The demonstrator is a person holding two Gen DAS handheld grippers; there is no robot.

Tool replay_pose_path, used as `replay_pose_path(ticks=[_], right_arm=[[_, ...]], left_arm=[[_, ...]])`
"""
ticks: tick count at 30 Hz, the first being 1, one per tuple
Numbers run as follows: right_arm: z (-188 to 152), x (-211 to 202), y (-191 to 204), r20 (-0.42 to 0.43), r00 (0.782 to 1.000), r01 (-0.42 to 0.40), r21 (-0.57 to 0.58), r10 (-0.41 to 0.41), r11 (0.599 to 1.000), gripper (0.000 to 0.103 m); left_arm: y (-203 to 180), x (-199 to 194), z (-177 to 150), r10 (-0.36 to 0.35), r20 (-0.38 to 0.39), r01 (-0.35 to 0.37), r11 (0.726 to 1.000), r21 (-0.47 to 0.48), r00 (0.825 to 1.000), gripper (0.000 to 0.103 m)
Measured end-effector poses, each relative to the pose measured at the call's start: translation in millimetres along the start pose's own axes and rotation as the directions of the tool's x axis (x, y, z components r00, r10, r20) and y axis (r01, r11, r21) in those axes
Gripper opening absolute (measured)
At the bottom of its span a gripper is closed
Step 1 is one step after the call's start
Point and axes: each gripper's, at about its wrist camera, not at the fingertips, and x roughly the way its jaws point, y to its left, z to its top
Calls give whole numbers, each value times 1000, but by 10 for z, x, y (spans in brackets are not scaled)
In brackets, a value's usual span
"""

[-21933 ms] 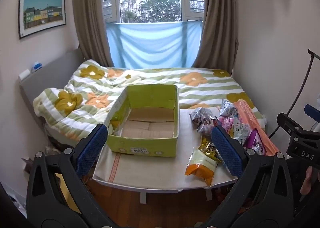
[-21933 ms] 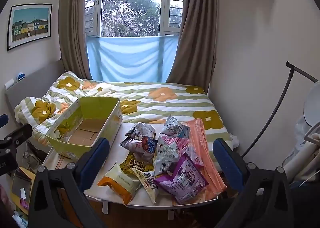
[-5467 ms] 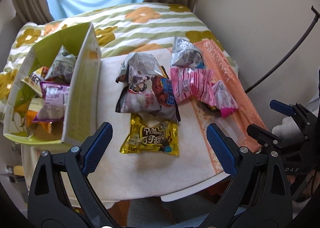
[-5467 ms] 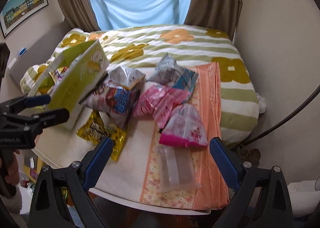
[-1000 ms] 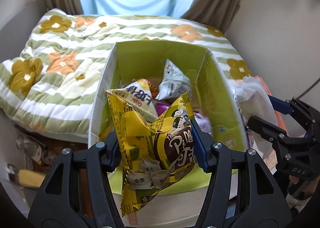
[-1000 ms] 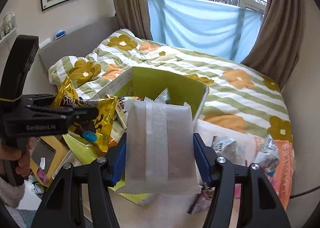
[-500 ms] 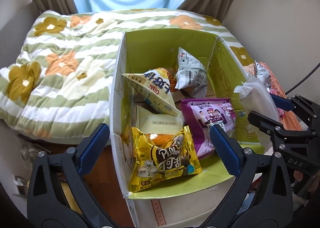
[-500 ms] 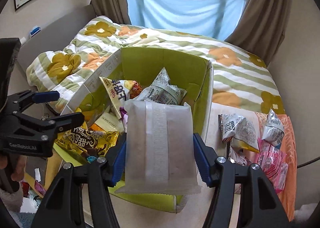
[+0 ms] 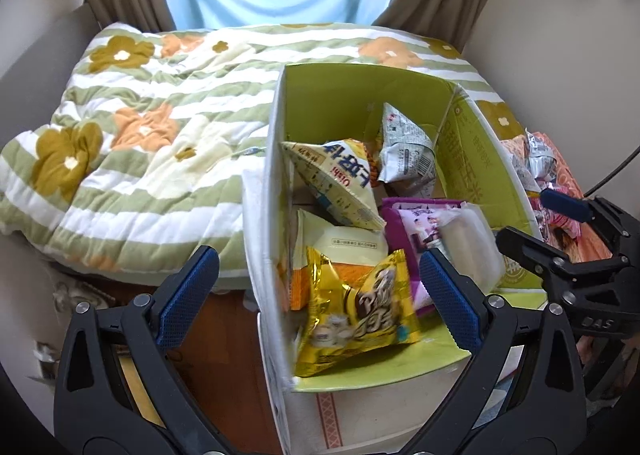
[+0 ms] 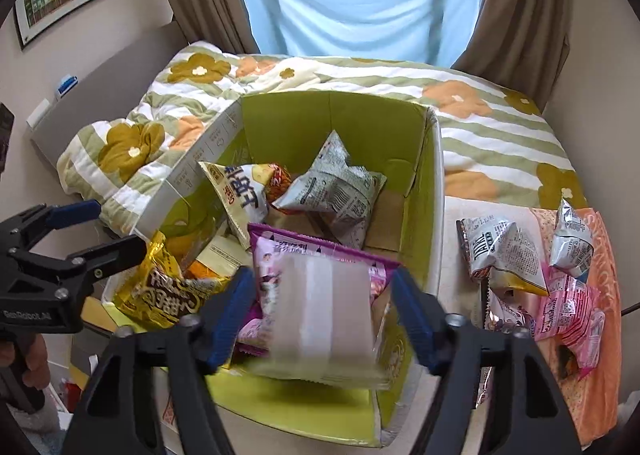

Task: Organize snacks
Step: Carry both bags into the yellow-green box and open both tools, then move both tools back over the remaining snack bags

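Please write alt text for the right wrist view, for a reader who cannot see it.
A clear white packet, blurred, drops between the open right tongs into a green cardboard box of snack bags. More bags lie on the table to the right; a flowered bed is behind.

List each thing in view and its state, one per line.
Left claw: open, empty, above the box.
Right claw: open, translucent white packet blurred between its fingers, contact unclear.
Green box: open-topped, partly filled.
Yellow foil bag: lying in the box's near end.
Translucent white packet: over the purple bag.
Purple bag: flat in the box.
Pink packet: outside the box.
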Motion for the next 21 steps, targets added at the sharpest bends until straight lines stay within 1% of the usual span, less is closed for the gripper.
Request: replay_pose_path(ticks=[1, 7, 12, 15, 17, 21], right_arm=[[-3, -23, 3, 12, 1000, 0, -1, 0, 1000, 94], [-58, -90, -5, 41, 999, 6, 8, -6, 1000, 94], [-99, -119, 23, 39, 999, 19, 9, -19, 1000, 94], [-110, -161, 25, 32, 999, 11, 24, -12, 1000, 94], [-122, -207, 30, 33, 999, 9, 28, -10, 1000, 94], [-159, -286, 9, 36, 999, 31, 51, -33, 998, 94]], left_arm=[[11, -2, -7, 0, 1, 0, 1000, -1, 1000, 100], [57, 23, -82, -19, -14, 19, 1000, -10, 1000, 100], [61, -13, -135, -24, -9, 24, 1000, -8, 1000, 100], [84, -70, -190, -34, -3, 34, 999, -15, 999, 100], [92, -100, -223, -18, 2, 18, 1000, -16, 1000, 100], [42, -139, -266, -23, 4, 23, 1000, 2, 1000, 100]])
